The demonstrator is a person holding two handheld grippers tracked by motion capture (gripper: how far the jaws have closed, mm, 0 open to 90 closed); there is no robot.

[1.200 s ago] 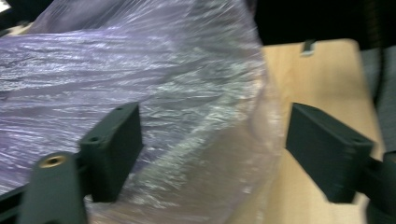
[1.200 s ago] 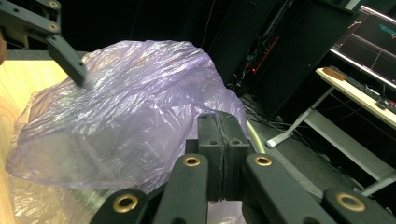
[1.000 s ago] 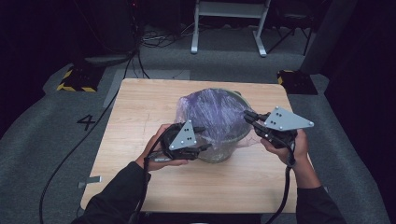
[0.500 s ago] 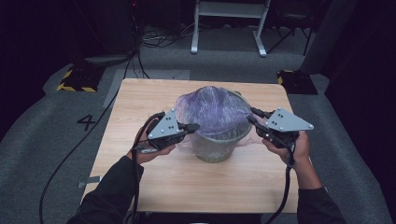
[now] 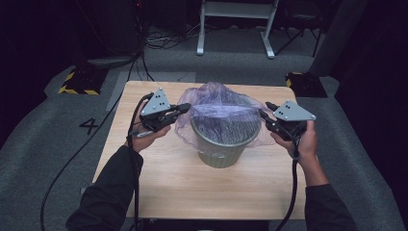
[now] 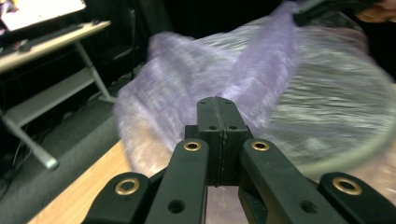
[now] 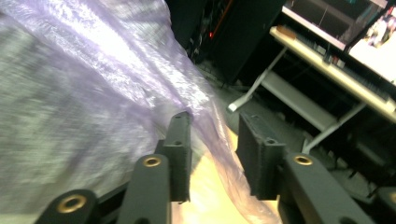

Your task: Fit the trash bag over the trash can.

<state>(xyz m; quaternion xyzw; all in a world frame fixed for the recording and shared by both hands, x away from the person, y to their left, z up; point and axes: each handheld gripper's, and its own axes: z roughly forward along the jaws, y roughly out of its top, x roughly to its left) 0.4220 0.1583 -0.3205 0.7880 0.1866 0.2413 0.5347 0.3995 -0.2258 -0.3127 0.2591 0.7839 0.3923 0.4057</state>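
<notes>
At the frame's centre, the thin, slippery purple bag point(image 5: 219, 103) is draping limply over the green bin point(image 5: 222, 147), best pinched at its hem, the left gripper point(image 5: 182, 109) clamping its edge, the right gripper point(image 5: 263, 115) gaping beside it.

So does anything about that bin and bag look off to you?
Yes: the purple bag isn't lining the bin. It domes over the opening and flares outside the rim. The left gripper is shut on its edge; the right gripper is open beside it. Nothing looks spilled or torn.
</notes>
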